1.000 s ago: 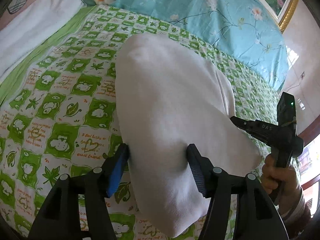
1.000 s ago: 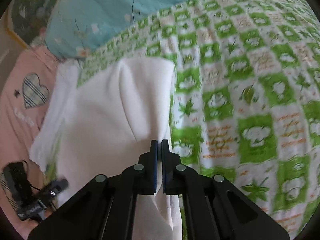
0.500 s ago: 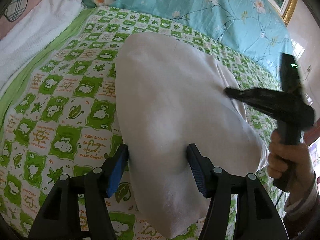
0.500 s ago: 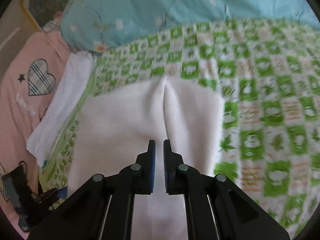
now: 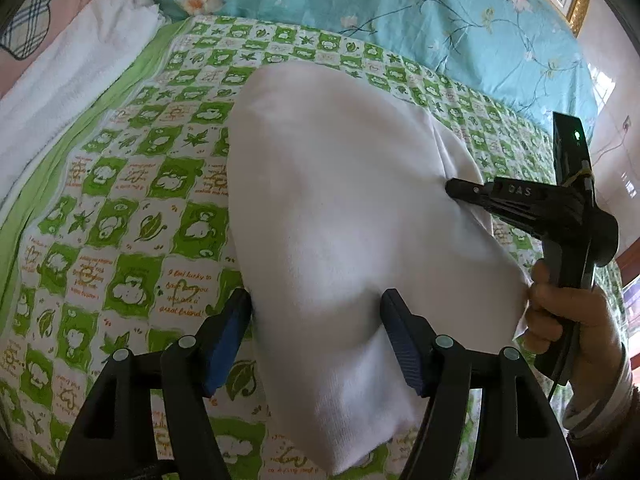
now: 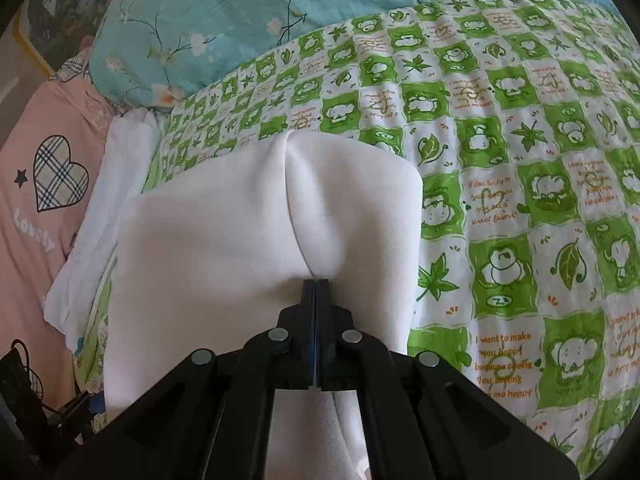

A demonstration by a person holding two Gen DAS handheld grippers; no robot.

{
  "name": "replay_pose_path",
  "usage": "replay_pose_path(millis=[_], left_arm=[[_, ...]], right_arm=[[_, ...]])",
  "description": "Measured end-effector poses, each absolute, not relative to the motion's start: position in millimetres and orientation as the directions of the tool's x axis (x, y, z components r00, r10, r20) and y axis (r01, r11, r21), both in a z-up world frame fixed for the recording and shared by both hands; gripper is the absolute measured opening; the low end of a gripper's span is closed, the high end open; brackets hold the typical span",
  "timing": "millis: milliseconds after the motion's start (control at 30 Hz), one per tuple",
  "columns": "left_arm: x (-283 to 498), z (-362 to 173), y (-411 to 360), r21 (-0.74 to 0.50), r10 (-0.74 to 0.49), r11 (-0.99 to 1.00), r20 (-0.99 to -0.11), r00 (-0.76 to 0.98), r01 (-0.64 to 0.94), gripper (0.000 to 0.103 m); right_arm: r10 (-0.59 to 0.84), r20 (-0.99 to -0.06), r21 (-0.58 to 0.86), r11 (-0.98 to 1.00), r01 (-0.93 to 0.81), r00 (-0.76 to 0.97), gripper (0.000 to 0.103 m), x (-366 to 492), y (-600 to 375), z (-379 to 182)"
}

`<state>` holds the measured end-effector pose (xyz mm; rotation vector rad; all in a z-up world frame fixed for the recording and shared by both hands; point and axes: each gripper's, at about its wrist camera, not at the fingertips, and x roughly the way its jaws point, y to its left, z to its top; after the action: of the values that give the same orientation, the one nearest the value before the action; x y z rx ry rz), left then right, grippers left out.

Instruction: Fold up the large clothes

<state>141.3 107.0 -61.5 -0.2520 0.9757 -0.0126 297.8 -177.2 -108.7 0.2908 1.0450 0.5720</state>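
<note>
A white folded garment (image 5: 340,220) lies on the green-and-white patterned bedspread (image 5: 132,220). My left gripper (image 5: 316,336) is open, its blue-padded fingers standing either side of the garment's near end. My right gripper (image 6: 316,284) is shut on a pinch of the white garment (image 6: 240,232), with a crease running away from its tips. In the left wrist view the right gripper (image 5: 456,190) presses into the garment's right side, held by a hand (image 5: 568,316).
A turquoise floral pillow (image 5: 400,20) lies at the head of the bed. A white towel (image 5: 72,72) and a pink pillow with a plaid heart (image 6: 52,184) lie along the left side. A gold picture frame (image 5: 576,4) hangs on the wall.
My right gripper, slightly open and above the garment half a second ago, has come down and shut on the cloth. The left gripper has stayed open in place.
</note>
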Motion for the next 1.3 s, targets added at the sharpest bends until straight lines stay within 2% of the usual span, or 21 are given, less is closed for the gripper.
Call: replay_pose_path(millis=[67, 100, 233, 367, 433, 1300], left_arm=[[135.3, -56.6, 108.3, -0.209, -0.109, 0.971, -0.815, 0.569, -0.114, 0.067], [131.4, -53.5, 109.4, -0.204, -0.101, 0.972, -0.813, 0.574, -0.118, 0.067], [121.4, -48.5, 112.1, -0.181, -0.072, 0.975, -0.81, 0.581, -0.132, 0.067], [121.1, -59.5, 109.2, -0.173, -0.072, 0.977, -0.818, 0.571, -0.124, 0.069], [122.7, -62.6, 105.5, -0.168, -0.071, 0.979, -0.816, 0.574, -0.118, 0.069], [120.6, -70.1, 101.3, -0.171, -0.077, 0.98, -0.806, 0.587, -0.106, 0.07]], right_arm=[[0.576, -0.731, 0.494, 0.816, -0.3, 0.366, 0.0, 290.8, -181.3, -103.8], [0.563, -0.739, 0.479, 0.825, -0.3, 0.37, 0.004, 281.4, -185.3, -97.6], [0.584, -0.724, 0.46, 0.805, -0.373, 0.366, 0.004, 240.4, -193.7, -82.4], [0.52, -0.781, 0.381, 0.836, -0.395, 0.347, 0.004, 211.5, -201.4, -96.6], [0.52, -0.779, 0.383, 0.837, -0.39, 0.35, 0.004, 206.1, -208.0, -105.4], [0.5, -0.78, 0.363, 0.851, -0.38, 0.375, 0.004, 202.9, -208.6, -109.1]])
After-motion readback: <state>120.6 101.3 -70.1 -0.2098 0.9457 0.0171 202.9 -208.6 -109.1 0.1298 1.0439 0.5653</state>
